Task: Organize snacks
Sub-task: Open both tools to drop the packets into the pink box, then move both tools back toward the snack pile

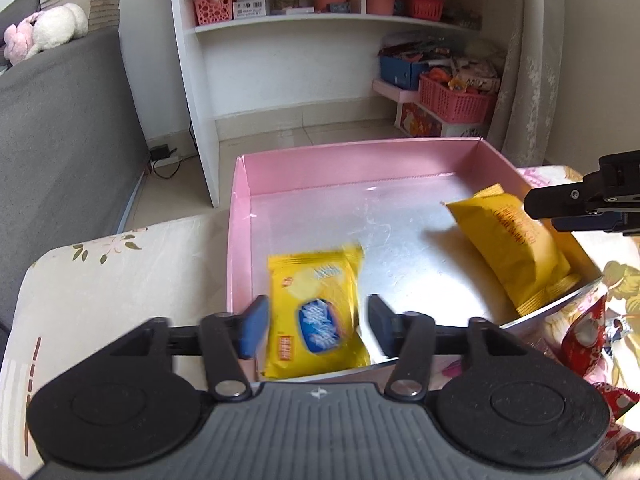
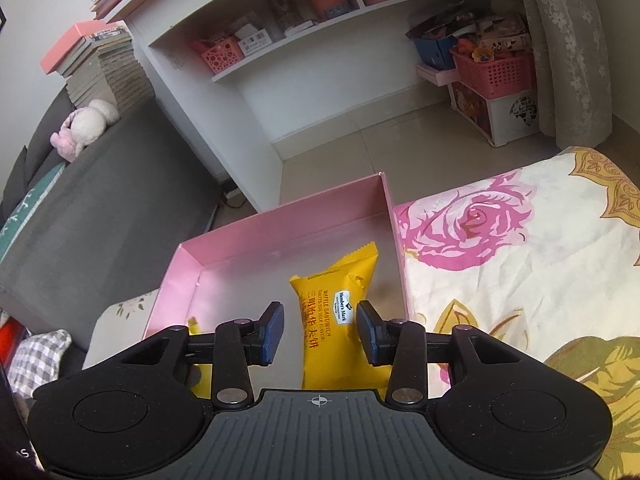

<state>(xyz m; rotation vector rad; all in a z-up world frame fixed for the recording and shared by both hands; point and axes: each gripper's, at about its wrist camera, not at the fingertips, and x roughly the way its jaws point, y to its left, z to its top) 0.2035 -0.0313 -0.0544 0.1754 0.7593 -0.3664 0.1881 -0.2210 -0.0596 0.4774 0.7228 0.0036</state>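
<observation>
A: Shallow pink cardboard box (image 1: 360, 168), contents?
B: Yellow-and-blue biscuit packet (image 1: 316, 312) at 7 o'clock; yellow waffle packet (image 2: 336, 320) at 4.
A: Tools?
B: Left gripper (image 1: 318, 328), right gripper (image 2: 320, 328): spread wide, holding nothing.

Motion-blurred yellow cracker packet (image 1: 316, 316)

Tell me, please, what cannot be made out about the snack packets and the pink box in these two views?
- Yellow snack packet with the blue oval label, left wrist view: motion blur smears its print; in the right wrist view the right gripper hides all but slivers.
- Red snack wrappers, left wrist view: cut off by the edge.
- Pink cardboard box: both grippers' bodies hide its near wall.
</observation>
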